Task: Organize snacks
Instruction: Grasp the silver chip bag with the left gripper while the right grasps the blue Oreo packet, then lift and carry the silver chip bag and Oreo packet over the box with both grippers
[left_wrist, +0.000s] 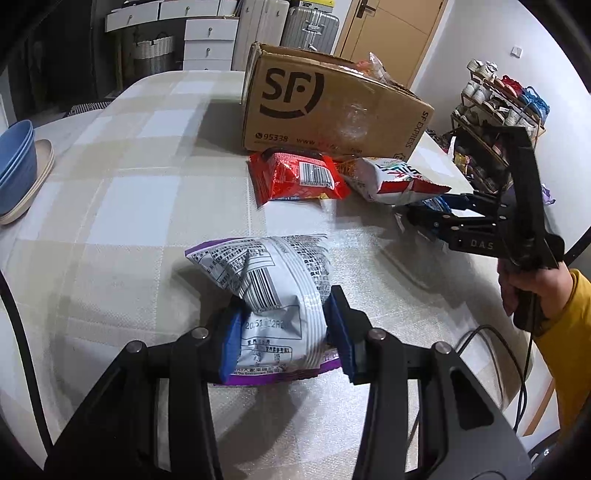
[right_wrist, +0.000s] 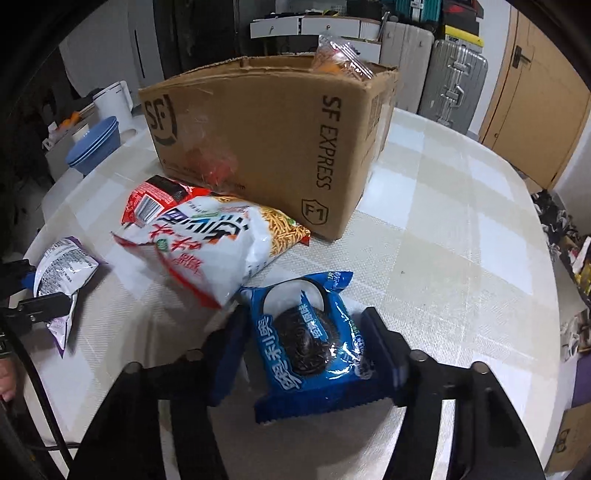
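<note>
Near the cardboard box (left_wrist: 332, 107) on the checked tabletop (left_wrist: 129, 206), your left wrist view first. Your left hand-held gripper (left_wrist: 284, 339) is clamped on a white-and-purple snack bag (left_wrist: 266, 291), blue pads (left_wrist: 231, 343) pressing both sides, bag pinched at the waist and resting on the tabletop well in front of the box. Red snack bag (left_wrist: 295, 177) lies flat just in front of the box, touching its base. White chips bag (left_wrist: 391, 181) lies beside the red one, on the box's corner side. Your right hand-held gripper (left_wrist: 424, 218) sits low just past the chips bag, held by your hand (left_wrist: 532, 291) in a yellow sleeve (left_wrist: 569, 332). Blue bowls (left_wrist: 16, 155) stacked on a beige plate, far from the box at the tabletop's edge.

Right wrist view next. Your right hand-held gripper (right_wrist: 306, 350) has the blue cookie pack (right_wrist: 314, 343) between its fingers; the right pad touches the pack's edge, the left pad is blurred, so full clamp is hard to tell. Pack lies on the tabletop in front of the box's corner. White chips bag (right_wrist: 218, 243) lies between pack and box, overlapping the red bag (right_wrist: 155, 199). Clear orange-filled packet (right_wrist: 340, 55) sticks up out of the box. White-and-purple bag (right_wrist: 62, 273) far to the box's left-front, in the left hand-held gripper (right_wrist: 33, 291).
</note>
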